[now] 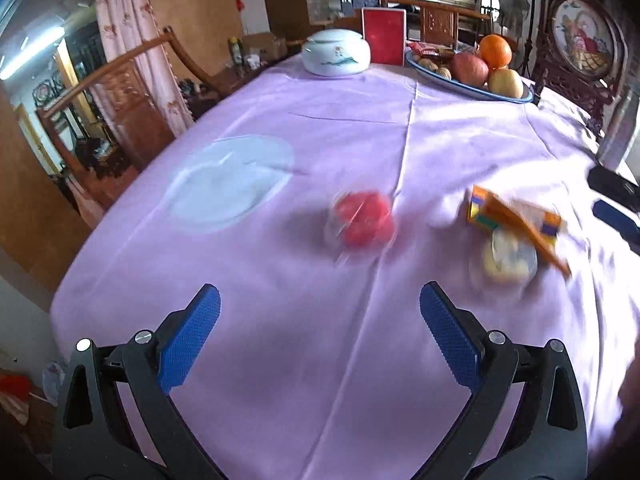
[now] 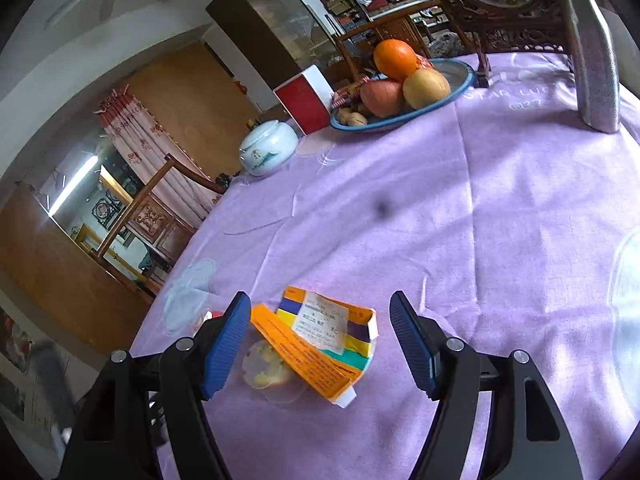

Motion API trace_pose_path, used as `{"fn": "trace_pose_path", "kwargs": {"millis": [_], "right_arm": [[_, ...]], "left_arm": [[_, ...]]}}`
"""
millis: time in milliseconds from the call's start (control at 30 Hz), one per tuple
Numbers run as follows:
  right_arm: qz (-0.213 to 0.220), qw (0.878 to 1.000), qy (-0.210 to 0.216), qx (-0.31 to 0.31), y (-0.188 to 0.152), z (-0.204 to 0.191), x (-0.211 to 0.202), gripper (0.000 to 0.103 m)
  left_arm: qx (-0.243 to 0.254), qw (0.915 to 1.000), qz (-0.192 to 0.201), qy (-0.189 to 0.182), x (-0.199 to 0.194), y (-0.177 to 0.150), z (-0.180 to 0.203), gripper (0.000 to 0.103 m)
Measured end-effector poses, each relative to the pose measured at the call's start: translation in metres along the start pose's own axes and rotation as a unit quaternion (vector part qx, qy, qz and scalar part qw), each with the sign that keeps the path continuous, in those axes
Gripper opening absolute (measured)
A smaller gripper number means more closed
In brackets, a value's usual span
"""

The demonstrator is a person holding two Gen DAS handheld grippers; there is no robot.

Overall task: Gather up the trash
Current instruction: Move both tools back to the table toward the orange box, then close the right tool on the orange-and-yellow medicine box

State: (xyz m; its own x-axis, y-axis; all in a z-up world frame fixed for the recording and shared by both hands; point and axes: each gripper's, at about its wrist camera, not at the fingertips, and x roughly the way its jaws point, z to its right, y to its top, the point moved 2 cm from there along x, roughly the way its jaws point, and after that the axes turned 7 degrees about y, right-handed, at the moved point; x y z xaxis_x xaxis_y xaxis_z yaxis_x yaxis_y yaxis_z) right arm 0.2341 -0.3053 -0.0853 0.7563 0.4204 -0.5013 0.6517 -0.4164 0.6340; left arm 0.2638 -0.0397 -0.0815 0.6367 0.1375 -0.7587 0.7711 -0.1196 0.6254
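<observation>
A flattened orange carton [image 2: 324, 340] lies on the purple tablecloth, partly over a clear cup with yellowish scraps [image 2: 266, 368]. My right gripper [image 2: 320, 340] is open, its blue fingers straddling the carton just above it. In the left wrist view the carton [image 1: 516, 220] and cup [image 1: 508, 258] sit at the right, blurred. A red crumpled wrapper in clear plastic [image 1: 364, 220] lies ahead of my left gripper [image 1: 320, 320], which is open and empty above the cloth. A clear plastic lid [image 1: 232, 180] lies to the left.
At the table's far side stand a white lidded porcelain jar [image 1: 336, 56], a red box [image 1: 383, 36] and a blue plate of fruit and nuts [image 1: 472, 76]. A carved wooden stand [image 2: 500, 8] and silver post [image 2: 596, 60] are far right. Wooden chairs [image 1: 120, 92] ring the table.
</observation>
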Motion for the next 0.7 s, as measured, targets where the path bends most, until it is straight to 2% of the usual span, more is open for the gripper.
{"fn": "trace_pose_path", "kwargs": {"millis": [200, 467, 533, 633, 700], "right_arm": [[0.015, 0.998, -0.037, -0.045, -0.001, -0.01, 0.0, 0.072], [-0.027, 0.997, -0.048, -0.05, -0.002, 0.0, 0.027, 0.072], [-0.035, 0.997, -0.047, -0.044, -0.004, 0.003, 0.03, 0.072], [-0.049, 0.998, -0.039, -0.032, -0.005, 0.008, 0.036, 0.072], [-0.06, 0.998, -0.02, -0.023, -0.007, 0.009, 0.039, 0.072]], "left_arm": [[-0.002, 0.9996, -0.024, 0.012, 0.042, 0.022, 0.018, 0.096], [-0.08, 0.9946, -0.062, -0.025, 0.066, 0.021, -0.014, 0.096], [-0.092, 0.9933, -0.063, -0.031, 0.067, 0.02, -0.018, 0.096], [-0.09, 0.9938, -0.063, -0.02, 0.066, 0.019, -0.017, 0.096], [-0.086, 0.9941, -0.065, -0.015, 0.066, 0.018, -0.016, 0.096]]}}
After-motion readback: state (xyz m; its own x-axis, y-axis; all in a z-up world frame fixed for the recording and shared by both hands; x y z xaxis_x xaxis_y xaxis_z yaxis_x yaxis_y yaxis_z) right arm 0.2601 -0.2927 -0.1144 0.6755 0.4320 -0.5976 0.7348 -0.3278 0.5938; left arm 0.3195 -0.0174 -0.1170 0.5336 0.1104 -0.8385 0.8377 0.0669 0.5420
